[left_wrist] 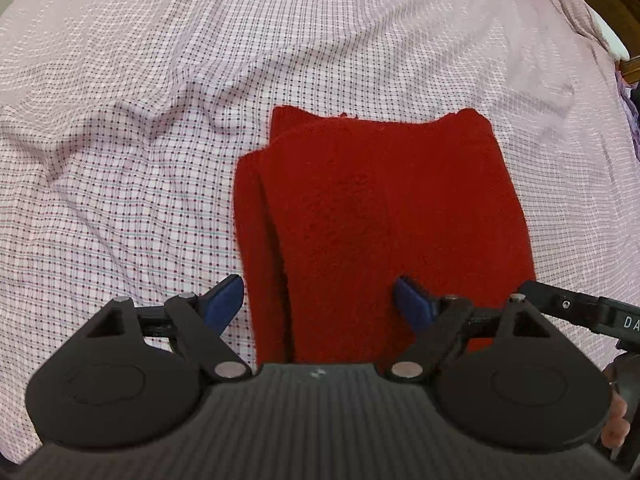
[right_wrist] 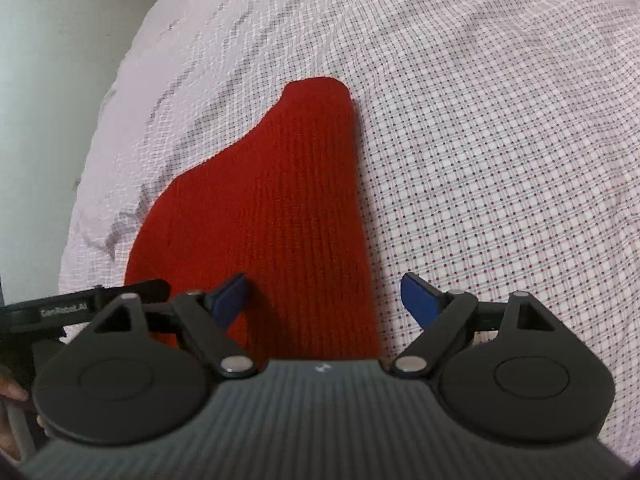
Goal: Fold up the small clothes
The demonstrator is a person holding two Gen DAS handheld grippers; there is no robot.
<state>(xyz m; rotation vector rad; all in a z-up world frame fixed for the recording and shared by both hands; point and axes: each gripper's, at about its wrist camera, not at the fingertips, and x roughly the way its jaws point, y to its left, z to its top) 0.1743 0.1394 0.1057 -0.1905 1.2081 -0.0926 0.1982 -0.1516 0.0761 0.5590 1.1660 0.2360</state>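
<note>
Blue fingertips (left_wrist: 224, 300) of the left gripper (left_wrist: 320, 300) and right gripper (right_wrist: 330, 300) stand apart, gripping nothing, straddling the near corners of the folded red garment (left_wrist: 380, 216) lying flat on the checked bedsheet (left_wrist: 120, 160), probably just released.

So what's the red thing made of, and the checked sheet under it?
The red garment looks like knitted wool or acrylic yarn: the right wrist view shows ribbed rows of stitches, and its surface looks fuzzy and matte. The checked sheet looks like thin woven cotton, since it creases softly and has no shine.
</note>
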